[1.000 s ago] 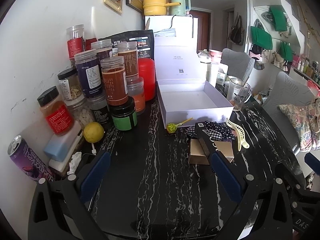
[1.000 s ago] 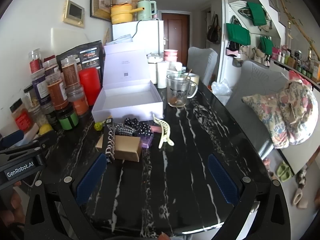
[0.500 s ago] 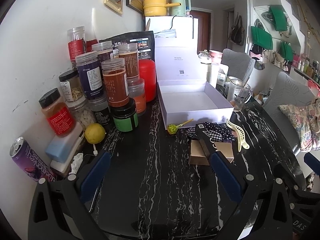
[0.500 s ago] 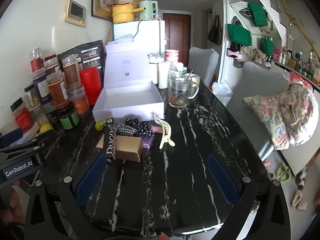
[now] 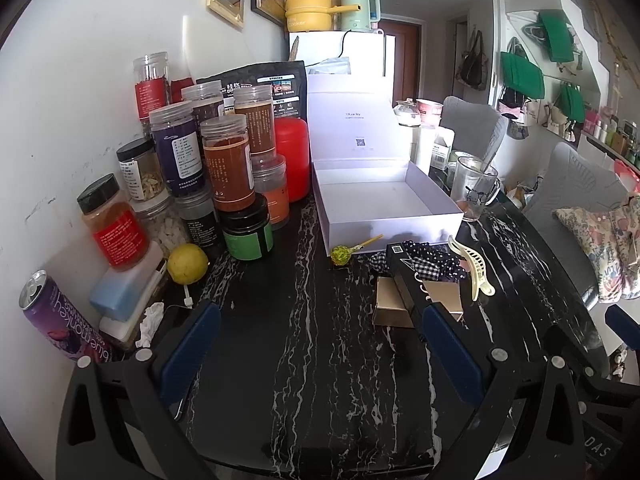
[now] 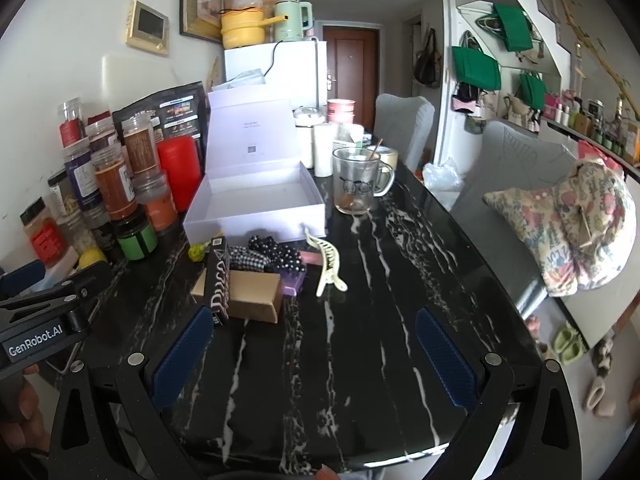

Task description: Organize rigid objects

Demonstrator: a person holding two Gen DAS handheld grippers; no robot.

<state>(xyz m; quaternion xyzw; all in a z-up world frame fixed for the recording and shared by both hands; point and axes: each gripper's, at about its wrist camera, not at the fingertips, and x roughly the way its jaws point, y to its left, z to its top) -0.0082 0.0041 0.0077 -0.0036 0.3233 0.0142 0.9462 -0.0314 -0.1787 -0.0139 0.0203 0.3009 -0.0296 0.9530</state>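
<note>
The approach step is shown: both the left gripper (image 5: 320, 344) and right gripper (image 6: 312, 344) are held released and empty above the tabletop (image 6: 360, 360), while the brown box (image 6: 250, 296) beside the open white box (image 6: 256, 204) awaits grasping.

White walls (image 5: 80, 80), black marble table (image 6: 360, 340), grey chairs (image 6: 404, 128), brown door (image 6: 350, 64).

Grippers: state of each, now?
Left gripper: open, holding nothing.
Right gripper: open, holding nothing.
</note>
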